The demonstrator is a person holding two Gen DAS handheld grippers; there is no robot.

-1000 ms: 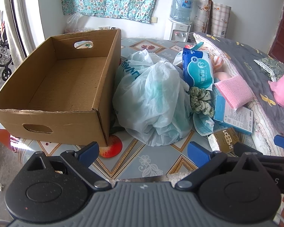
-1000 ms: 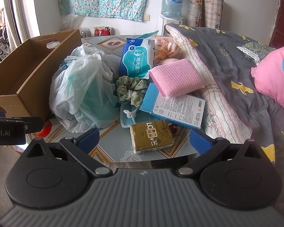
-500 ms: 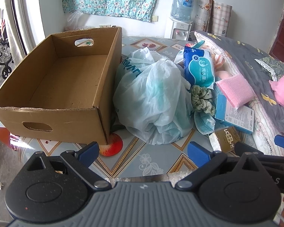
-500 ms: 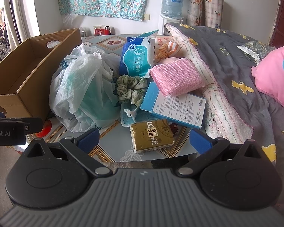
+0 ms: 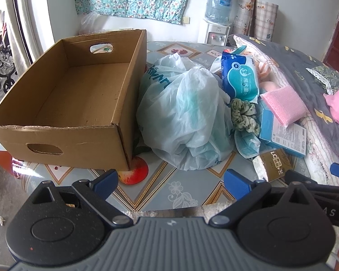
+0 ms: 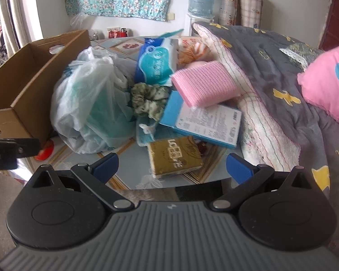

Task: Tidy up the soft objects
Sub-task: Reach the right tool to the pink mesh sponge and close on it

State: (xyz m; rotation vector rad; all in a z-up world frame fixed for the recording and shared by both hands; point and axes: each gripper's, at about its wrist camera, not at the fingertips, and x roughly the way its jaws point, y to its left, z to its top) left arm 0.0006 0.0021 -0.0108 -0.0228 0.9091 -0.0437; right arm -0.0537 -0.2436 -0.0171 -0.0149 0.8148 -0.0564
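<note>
progress: nothing packed, box [image 5: 63,103] sitting bare at 10 o'clock | soft pile — bag [image 5: 183,117], scrunchie [image 6: 150,98], sponge [image 6: 204,83] — waiting on bench [image 5: 187,187] at 1 o'clock | left gripper [image 5: 170,181], right gripper [image 6: 171,166]: fingers spread, carrying nothing

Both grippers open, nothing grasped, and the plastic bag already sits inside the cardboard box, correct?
Not quite: the left wrist view shows the plastic bag on the table beside the cardboard box, which is empty. Both grippers are open, nothing grasped.
</note>
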